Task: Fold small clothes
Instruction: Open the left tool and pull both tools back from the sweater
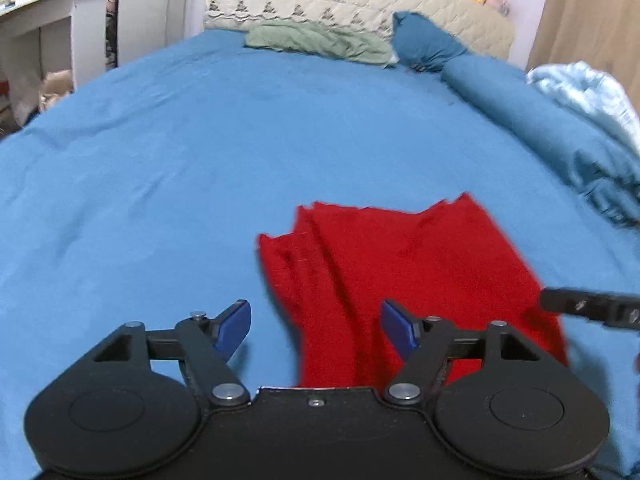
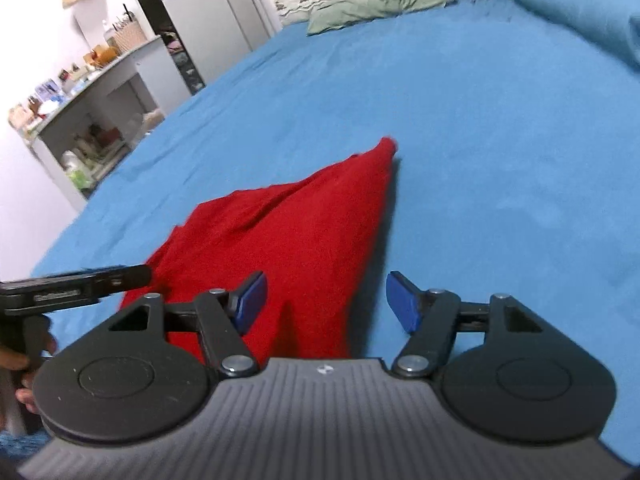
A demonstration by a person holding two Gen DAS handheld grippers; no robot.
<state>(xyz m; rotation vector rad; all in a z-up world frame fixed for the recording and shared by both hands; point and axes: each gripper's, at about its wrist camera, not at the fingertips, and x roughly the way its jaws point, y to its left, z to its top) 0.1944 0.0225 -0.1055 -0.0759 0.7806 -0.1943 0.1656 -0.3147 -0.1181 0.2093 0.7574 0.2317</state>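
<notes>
just one red garment [image 1: 404, 276] (two gripper units)

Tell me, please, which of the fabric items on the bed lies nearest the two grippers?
The red garment, flat directly before both sets of open jaws; the green pillow and rolled blue bedding sit far back.

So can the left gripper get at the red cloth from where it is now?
Probably yes. The left gripper has its jaws open, the red cloth lies flat on the blue bedsheet just ahead, and nothing sits between them.
</notes>
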